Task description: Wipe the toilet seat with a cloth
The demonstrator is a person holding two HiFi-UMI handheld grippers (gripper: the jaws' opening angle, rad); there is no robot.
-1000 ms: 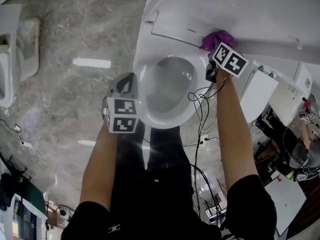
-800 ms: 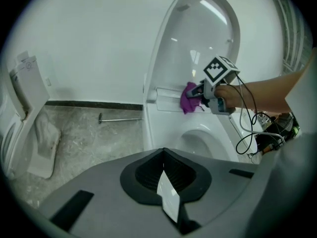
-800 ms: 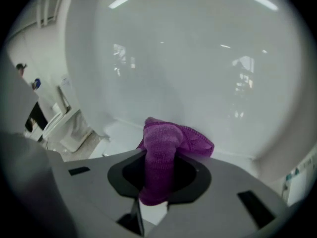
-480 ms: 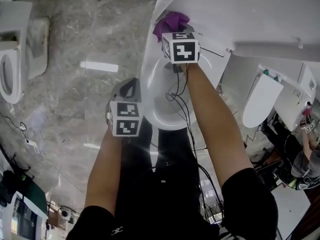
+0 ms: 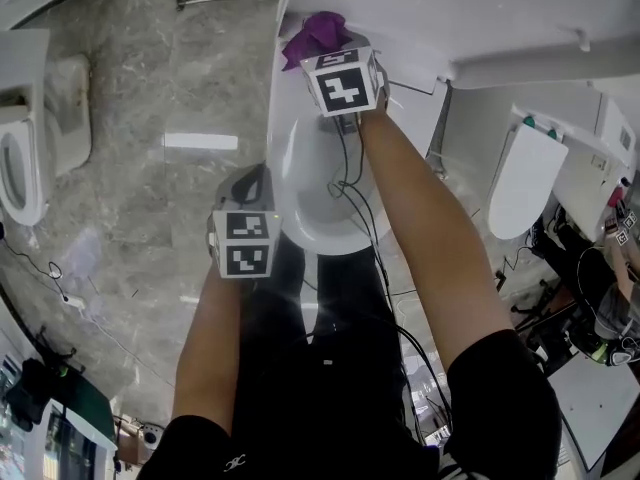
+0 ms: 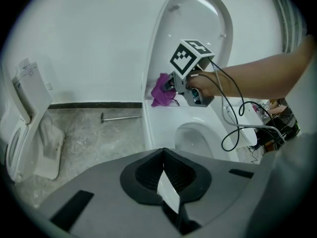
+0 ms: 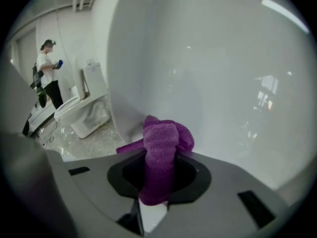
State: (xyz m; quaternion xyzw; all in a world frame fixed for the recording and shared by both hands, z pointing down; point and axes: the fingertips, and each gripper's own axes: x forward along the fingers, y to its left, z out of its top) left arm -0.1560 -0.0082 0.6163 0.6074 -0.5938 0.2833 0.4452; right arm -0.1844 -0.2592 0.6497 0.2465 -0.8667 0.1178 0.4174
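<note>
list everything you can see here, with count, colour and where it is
white ceramic toilet, lid raised: 1, white, centre
purple knitted cloth: 1, purple, at the raised lid's base
other white toilets: 2, white, far left and right
thin metal rod: 1, silver, on the grey floor
bystander: 1, white top, background of right gripper view
left gripper: 1, grey, jaws shut, empty, left of the toilet
right gripper: 1, grey, jaws shut on the cloth

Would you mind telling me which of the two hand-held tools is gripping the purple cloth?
The right tool, shut on the purple terry cloth at the rear of the nearest white toilet; the left tool is shut and empty.
</note>
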